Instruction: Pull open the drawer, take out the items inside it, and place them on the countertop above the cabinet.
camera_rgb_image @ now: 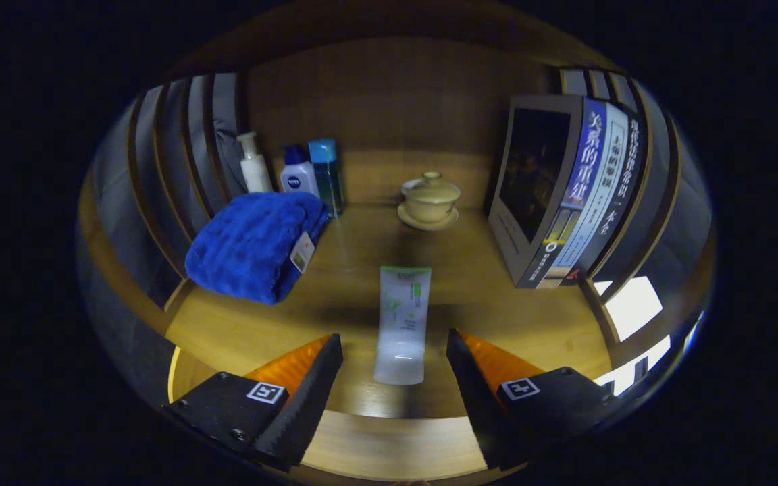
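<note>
Gripper view looks down onto the wooden countertop (497,317). At the bottom centre of the frame the gripper (394,347) stands wide open and holds nothing. A white tube with green print (402,320) lies flat on the wood between and just ahead of the fingertips, touching neither. Its long axis runs straight away from the gripper, flat crimped end farthest.

Upper left sits a folded blue towel (250,243) with a small tag, and behind it a white pump bottle (252,164), a bottle with a round NIVEA badge (298,172) and a blue bottle (326,172). A lidded tea bowl on a saucer (429,201) sits at upper centre. At right, books (581,189) show Chinese spine titles, too warped to read surely.
</note>
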